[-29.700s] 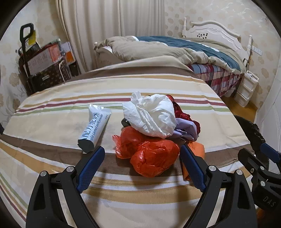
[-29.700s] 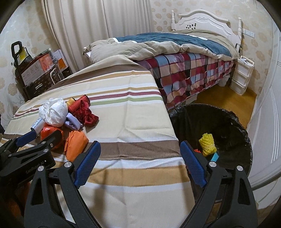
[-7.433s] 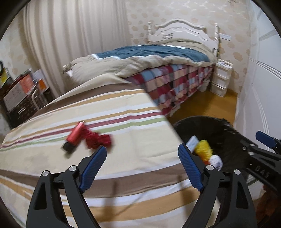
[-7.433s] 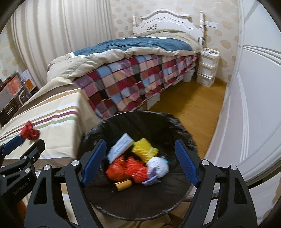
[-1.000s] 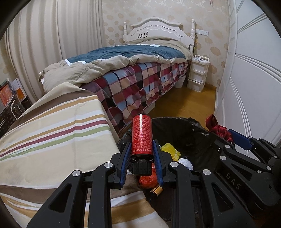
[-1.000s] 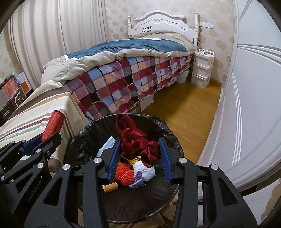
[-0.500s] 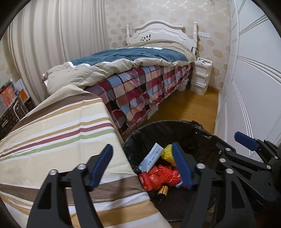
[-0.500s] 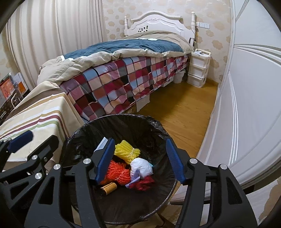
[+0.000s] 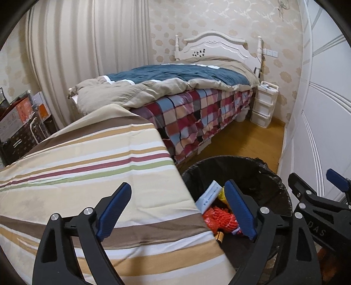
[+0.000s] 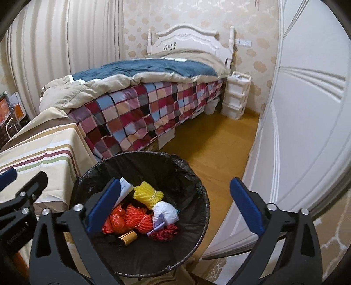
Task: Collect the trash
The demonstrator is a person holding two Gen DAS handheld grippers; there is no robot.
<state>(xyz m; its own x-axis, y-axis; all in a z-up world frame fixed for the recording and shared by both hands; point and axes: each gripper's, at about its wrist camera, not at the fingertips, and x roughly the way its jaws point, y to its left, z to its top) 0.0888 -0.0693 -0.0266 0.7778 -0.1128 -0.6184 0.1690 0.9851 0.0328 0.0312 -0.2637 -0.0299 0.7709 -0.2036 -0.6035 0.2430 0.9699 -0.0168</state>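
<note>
Both jaws have just been opening and now stand wide with nothing between them: the left gripper (image 9: pixel 177 206) over the edge of the striped cloth (image 9: pixel 87 162), the right gripper (image 10: pixel 175 203) above the bin (image 10: pixel 193 175), where the trash (image 10: pixel 140 217) lies.

1. Bedroom in a home.
2. Made plain by a bed (image 10: pixel 153 87) with a carved white headboard (image 10: pixel 188 37), a checked blanket (image 10: pixel 149 114) and a rumpled quilt (image 9: pixel 175 81).
3. Also floral wallpaper (image 9: pixel 219 19), long curtains (image 9: pixel 87 54), a wooden floor (image 10: pixel 210 140) and small plastic drawers (image 10: pixel 235 96).
</note>
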